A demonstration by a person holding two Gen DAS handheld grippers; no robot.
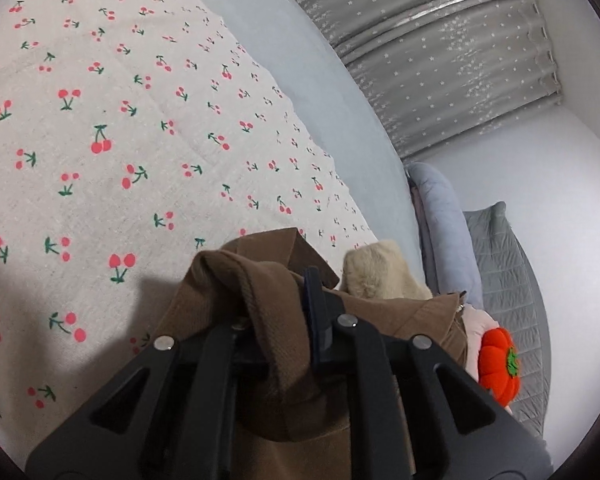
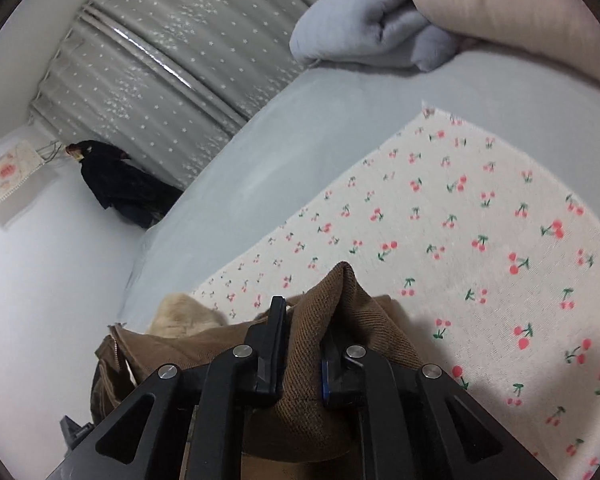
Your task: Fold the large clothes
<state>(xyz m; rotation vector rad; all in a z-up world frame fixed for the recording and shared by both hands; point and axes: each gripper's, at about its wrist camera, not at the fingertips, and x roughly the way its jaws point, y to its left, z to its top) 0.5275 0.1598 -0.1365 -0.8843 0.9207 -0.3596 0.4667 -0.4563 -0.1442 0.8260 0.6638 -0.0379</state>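
Observation:
A brown corduroy jacket (image 1: pixel 260 288) with a cream fleece lining (image 1: pixel 376 272) hangs from both grippers above a cherry-print cloth (image 1: pixel 120 120) spread on the bed. My left gripper (image 1: pixel 276 320) is shut on a bunched fold of the brown fabric. My right gripper (image 2: pixel 304 344) is shut on another fold of the same jacket (image 2: pixel 328 312); the cream lining (image 2: pixel 188 316) and a zipper edge (image 2: pixel 116 344) show to its left. The rest of the jacket is hidden below the grippers.
The cherry cloth (image 2: pixel 460 240) lies on a pale blue sheet (image 2: pixel 280 152). A grey-blue blanket (image 2: pixel 364 20) and a beige pillow (image 2: pixel 520 8) lie at the far side. A star-print curtain (image 1: pixel 440 60), an orange pumpkin cushion (image 1: pixel 498 364) and a dark garment (image 2: pixel 120 184) by the wall.

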